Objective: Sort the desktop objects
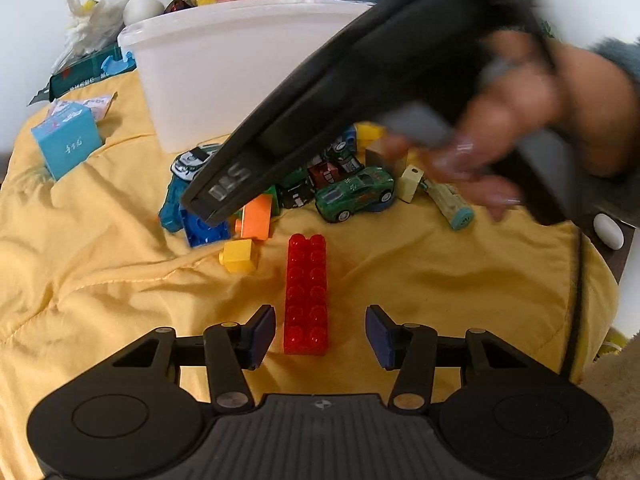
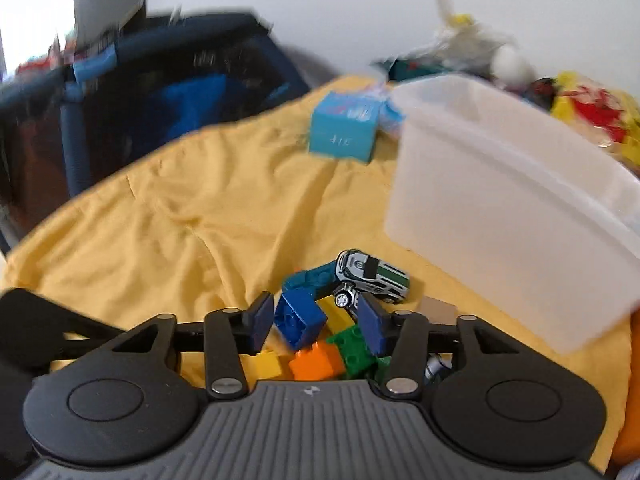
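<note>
In the left wrist view, the left gripper point(image 1: 320, 334) is held open, its pads either side of a long red brick point(image 1: 306, 294) on the yellow cloth point(image 1: 100, 280). The toy pile beyond, with a green car point(image 1: 355, 193), is partly hidden by the right gripper's body point(image 1: 320, 92). A white bin point(image 1: 224, 68) stands behind.

In the right wrist view, the right gripper point(image 2: 316, 322) is open around a blue brick point(image 2: 298, 320), contact unclear. A white car point(image 2: 372, 276) lies just beyond, the white bin point(image 2: 500, 208) to the right.

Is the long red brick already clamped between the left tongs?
No. In the left wrist view the red brick lies on the yellow cloth between the open left tongs, with gaps on both sides.
</note>
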`<action>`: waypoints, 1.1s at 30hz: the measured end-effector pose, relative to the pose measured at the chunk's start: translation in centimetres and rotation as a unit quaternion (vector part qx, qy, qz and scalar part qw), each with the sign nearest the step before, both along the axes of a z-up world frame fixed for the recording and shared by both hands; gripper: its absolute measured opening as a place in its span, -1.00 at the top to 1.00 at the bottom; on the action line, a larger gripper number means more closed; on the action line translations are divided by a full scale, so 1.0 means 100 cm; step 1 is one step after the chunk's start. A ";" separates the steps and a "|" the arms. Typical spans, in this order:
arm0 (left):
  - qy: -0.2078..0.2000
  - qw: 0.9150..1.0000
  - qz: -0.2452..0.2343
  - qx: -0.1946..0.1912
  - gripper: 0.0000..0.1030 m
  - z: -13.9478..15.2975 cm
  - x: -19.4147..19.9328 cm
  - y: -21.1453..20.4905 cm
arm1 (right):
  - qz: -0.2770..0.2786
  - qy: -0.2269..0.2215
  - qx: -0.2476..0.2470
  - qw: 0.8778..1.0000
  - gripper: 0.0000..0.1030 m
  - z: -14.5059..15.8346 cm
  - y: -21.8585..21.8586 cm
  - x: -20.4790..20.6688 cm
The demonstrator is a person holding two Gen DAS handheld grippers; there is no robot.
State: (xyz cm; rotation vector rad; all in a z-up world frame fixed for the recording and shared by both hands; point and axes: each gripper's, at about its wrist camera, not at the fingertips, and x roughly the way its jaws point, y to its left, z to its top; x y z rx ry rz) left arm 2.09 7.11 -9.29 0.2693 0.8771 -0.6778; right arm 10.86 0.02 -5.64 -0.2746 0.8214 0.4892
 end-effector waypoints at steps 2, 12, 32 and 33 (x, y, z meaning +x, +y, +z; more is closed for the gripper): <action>0.004 1.000 0.009 0.002 -0.05 -0.001 0.001 0.003 | 0.012 0.027 -0.007 1.000 0.42 -0.012 0.005 0.009; -0.006 1.000 0.024 -0.012 -0.05 0.005 0.007 0.002 | -0.047 -0.027 0.020 0.998 0.56 0.020 -0.048 -0.050; 0.021 0.999 0.035 0.017 0.06 -0.001 0.008 -0.016 | 0.045 -0.005 -0.027 0.999 0.11 -0.013 -0.075 -0.135; 0.022 0.999 0.035 0.018 0.06 -0.002 0.009 -0.017 | 0.028 0.002 -0.011 1.000 0.11 -0.012 -0.079 -0.131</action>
